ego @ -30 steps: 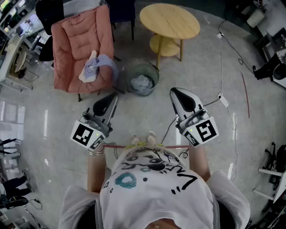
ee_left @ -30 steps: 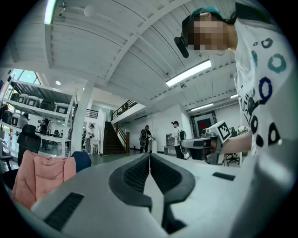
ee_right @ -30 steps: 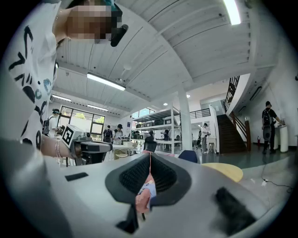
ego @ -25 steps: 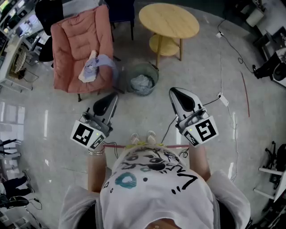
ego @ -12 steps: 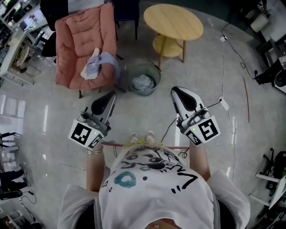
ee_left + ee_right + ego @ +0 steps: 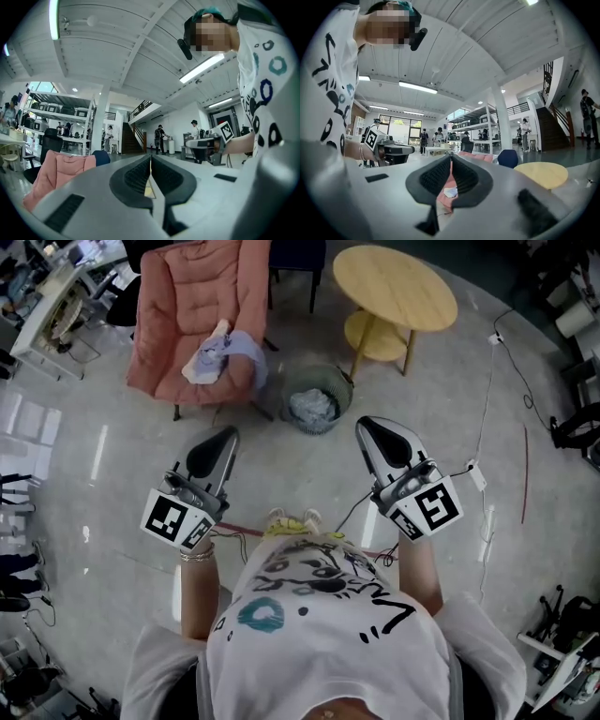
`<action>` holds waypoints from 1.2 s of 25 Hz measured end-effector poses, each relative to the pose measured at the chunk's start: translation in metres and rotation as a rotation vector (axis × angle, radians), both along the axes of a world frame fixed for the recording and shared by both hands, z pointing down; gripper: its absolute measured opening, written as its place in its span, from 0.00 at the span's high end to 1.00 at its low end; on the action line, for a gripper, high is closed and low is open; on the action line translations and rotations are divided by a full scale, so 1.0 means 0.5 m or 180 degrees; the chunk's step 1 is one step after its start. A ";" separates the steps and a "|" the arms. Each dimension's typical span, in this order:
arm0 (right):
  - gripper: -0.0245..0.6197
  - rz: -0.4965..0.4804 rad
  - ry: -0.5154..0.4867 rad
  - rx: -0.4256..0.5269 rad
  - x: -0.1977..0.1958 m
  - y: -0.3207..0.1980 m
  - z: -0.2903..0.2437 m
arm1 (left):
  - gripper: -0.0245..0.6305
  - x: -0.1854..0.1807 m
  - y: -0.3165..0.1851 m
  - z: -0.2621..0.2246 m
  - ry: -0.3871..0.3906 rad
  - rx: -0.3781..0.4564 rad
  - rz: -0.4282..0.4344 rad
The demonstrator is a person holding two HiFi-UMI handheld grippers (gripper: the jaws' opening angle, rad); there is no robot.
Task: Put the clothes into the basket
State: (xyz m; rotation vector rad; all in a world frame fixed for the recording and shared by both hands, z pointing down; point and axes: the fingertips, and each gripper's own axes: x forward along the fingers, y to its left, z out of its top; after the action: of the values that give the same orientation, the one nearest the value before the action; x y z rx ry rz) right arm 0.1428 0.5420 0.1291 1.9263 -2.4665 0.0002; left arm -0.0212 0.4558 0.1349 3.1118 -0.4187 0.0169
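Pink and widest ahead: facing the chair (image 6: 187,296), standing well apart from it, with nothing yet within reach. Probably approaching for a pick, so walking right up to its front edge before reaching, not stretching from here.

Minding the basket (image 6: 287,395) on the way, sitting on the floor just beside the chair's near corner and already holding a pale bundle (image 6: 312,407). Keeping feet off it and noting its spot, judging the carry from seat to rim as short.

Aiming next at the clothes (image 6: 223,357), a lilac and cream heap lying on the seat near that same corner, partly draping over the edge. Taking the heap at its thickest fold, coming in from above and pinching deep, avoiding trailing sleeves and snags on the cushion.

Holding the left gripper (image 6: 225,435) and the right gripper (image 6: 366,427) level and side by side, each with jaws pressed together on nothing. Opening one wide before arriving, not at the cloth itself, and keeping the other free for gathering loose ends. Lifting clear of the rim before letting go.
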 end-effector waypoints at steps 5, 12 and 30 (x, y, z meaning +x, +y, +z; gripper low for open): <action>0.92 -0.0216 -0.0024 -0.0028 -0.009 -0.037 0.014 | 0.94 -0.007 -0.004 0.013 -0.0028 -0.0033 -0.0150; 0.92 -0.0516 -0.0086 -0.0050 -0.028 -0.119 0.030 | 0.94 -0.029 -0.055 0.028 -0.0087 -0.0082 -0.0400; 0.91 -0.0841 -0.0018 -0.0057 -0.141 -0.418 0.003 | 0.94 -0.104 -0.315 0.011 -0.0048 -0.0103 -0.0446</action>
State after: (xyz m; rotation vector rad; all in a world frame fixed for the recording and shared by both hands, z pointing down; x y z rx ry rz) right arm 0.0722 0.3331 0.1306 1.5813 -2.6930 0.0252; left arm -0.0730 0.2982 0.1406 3.0443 -0.6289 0.0464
